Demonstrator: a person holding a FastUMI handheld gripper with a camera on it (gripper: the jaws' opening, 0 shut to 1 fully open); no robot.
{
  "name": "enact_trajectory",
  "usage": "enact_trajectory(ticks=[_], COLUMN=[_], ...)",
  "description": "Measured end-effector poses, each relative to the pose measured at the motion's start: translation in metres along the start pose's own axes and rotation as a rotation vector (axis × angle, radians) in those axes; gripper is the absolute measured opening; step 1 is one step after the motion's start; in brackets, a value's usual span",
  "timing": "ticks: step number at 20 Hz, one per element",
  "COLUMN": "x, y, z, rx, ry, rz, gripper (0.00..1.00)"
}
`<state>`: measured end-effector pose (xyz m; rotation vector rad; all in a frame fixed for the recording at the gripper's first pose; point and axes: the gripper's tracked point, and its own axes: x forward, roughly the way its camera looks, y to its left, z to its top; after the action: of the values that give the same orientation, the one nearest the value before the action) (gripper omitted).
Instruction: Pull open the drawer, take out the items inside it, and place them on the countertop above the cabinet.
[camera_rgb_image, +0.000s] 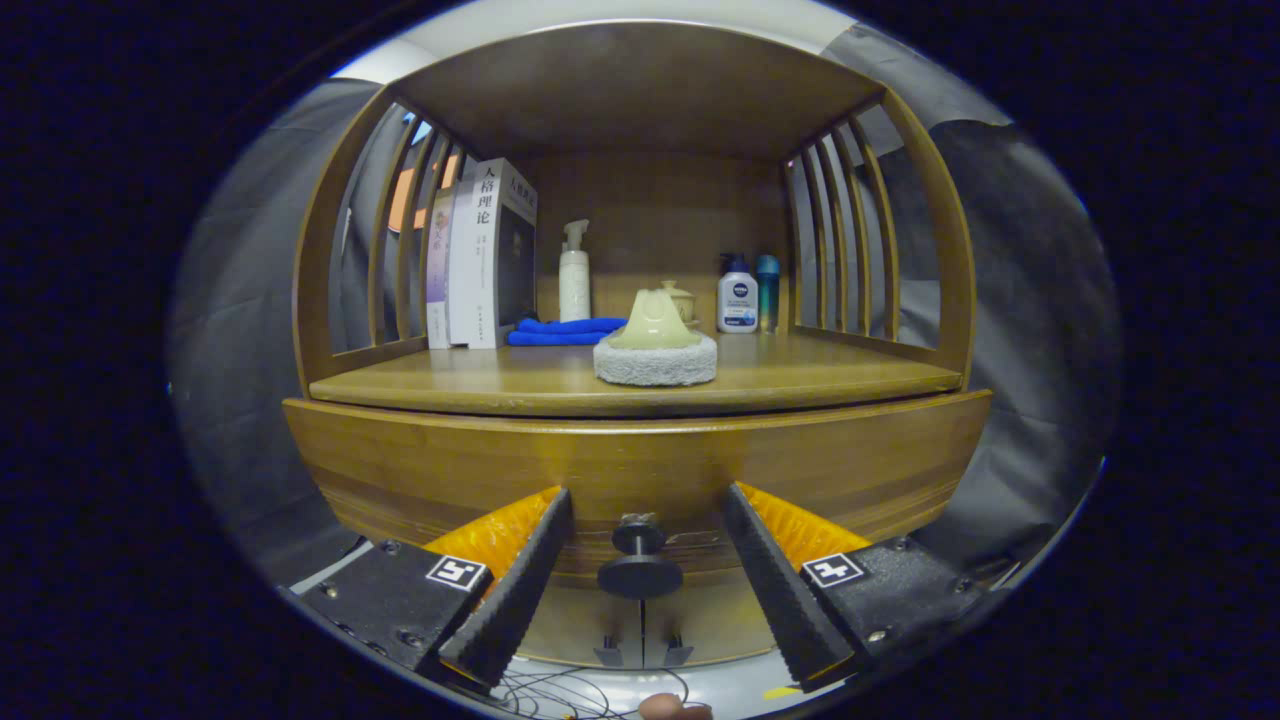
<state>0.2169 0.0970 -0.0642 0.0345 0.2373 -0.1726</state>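
A wooden cabinet stands straight ahead, its drawer front shut and flush under the countertop. A small dark round knob sticks out of the drawer front. My gripper is open, with one finger on each side of the knob and a clear gap to both. The inside of the drawer is hidden behind its front.
On the countertop sit a grey round pad with a cream piece on it, a folded blue cloth, upright books, a white pump bottle, a small lidded jar and two bottles. Slatted wooden sides enclose the shelf.
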Motion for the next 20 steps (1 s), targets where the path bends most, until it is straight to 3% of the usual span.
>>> enact_trajectory(ticks=[12,14,17,20], x=[0.019,0.019,0.016,0.003], y=[-0.001,-0.001,0.0,-0.007], z=[0.001,-0.009,-0.004,0.024], rx=[-0.019,-0.005,0.056,0.076], ry=[-0.059,-0.019,0.013,-0.043], rz=[0.011,0.015,0.052,0.068], gripper=[1.0,1.0,1.0,1.0])
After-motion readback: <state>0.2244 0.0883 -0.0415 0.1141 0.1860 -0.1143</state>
